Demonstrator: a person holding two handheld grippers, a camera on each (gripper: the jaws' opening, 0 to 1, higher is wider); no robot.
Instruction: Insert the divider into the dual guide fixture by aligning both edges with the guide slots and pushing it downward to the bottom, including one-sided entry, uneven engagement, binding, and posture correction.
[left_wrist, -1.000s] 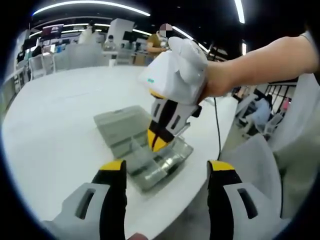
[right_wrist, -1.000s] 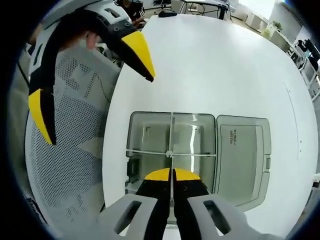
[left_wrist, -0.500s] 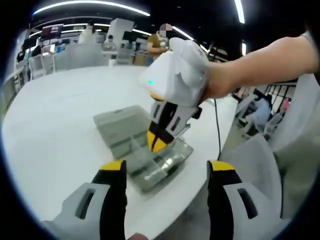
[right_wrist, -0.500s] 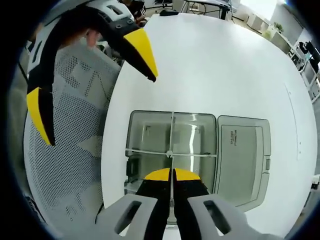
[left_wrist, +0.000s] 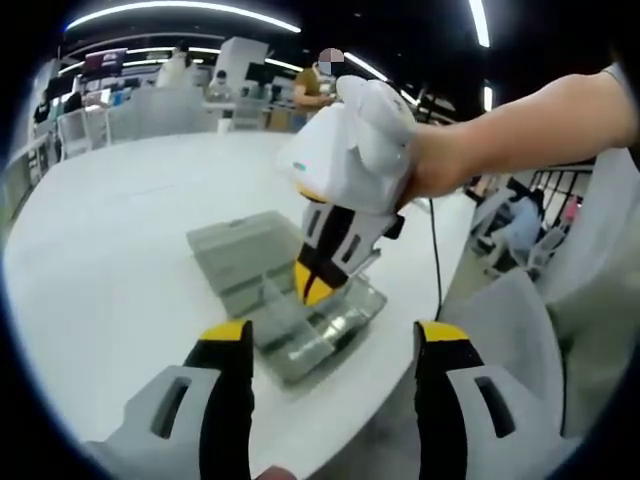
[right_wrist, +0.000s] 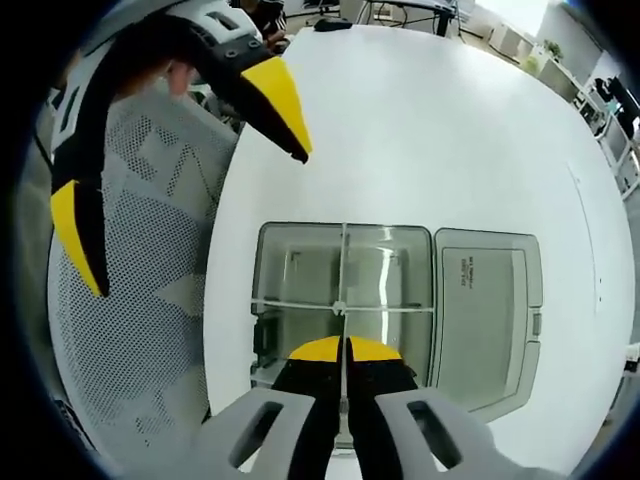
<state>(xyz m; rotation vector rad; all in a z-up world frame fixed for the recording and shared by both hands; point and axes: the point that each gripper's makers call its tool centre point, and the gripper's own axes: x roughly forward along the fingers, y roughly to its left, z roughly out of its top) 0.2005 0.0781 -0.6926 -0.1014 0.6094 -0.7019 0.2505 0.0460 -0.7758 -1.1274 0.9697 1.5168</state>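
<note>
Two grippers are at work over a round white table (right_wrist: 420, 130). The right gripper (right_wrist: 343, 352) points straight down with its yellow-tipped jaws pressed together on a thin clear divider (right_wrist: 341, 395), which runs as a pale line up from between the tips toward the middle of the tray. That tray, a translucent grey compartment box (right_wrist: 300, 270) serving as the dual guide fixture, sits near the table edge closest to the person, with its open lid (right_wrist: 485, 300) lying flat beside it. A clear cross partition (right_wrist: 300, 305) already stands across the box, and the held divider meets it about mid-span. How deep the divider sits in its slots cannot be told.

The left gripper (left_wrist: 330, 335) hovers apart from the box, off the table edge, jaws spread wide and holding nothing. In its view the right gripper (left_wrist: 318, 280) stands upright over the box (left_wrist: 290, 300), with the person's hand (left_wrist: 440, 160) wrapped round its handle.

By its look, the divider is a light, thin plastic sheet: stiff along its length but likely to bow or skew if pushed off-centre, and smooth enough to slip in the pads. A pinch at the middle of its top edge seems best, so both ends go down evenly; if one side binds, easing back and levelling would be safer than forcing it.
</note>
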